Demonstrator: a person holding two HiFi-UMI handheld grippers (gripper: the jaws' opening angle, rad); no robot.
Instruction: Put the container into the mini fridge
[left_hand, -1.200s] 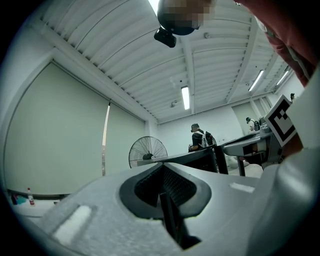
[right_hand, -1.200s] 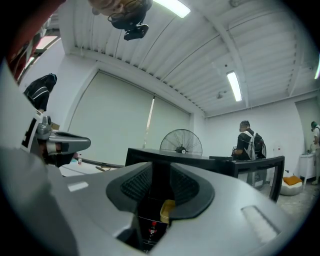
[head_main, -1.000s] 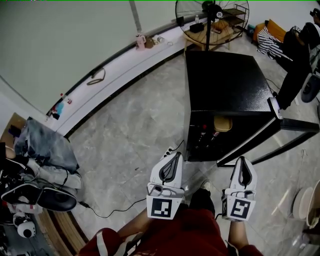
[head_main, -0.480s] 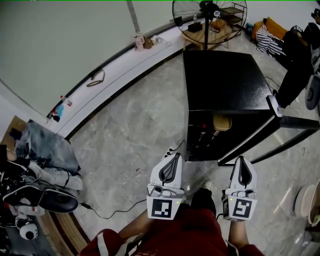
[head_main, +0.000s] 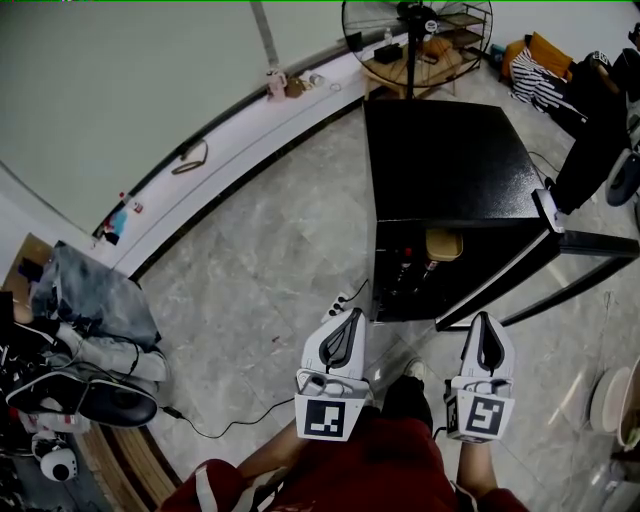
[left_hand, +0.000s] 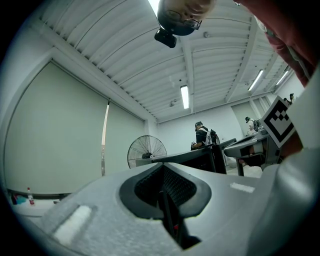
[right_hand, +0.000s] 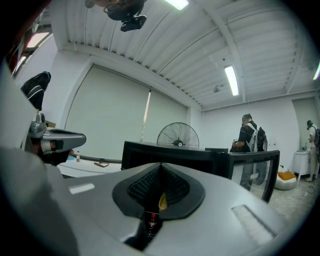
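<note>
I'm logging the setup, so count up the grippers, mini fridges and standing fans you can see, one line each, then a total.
grippers: 2, the left gripper and the right gripper
mini fridge: 1
standing fan: 1
total: 4

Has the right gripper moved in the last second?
No. The right gripper stays just below the open door of the mini fridge, as before.
</note>
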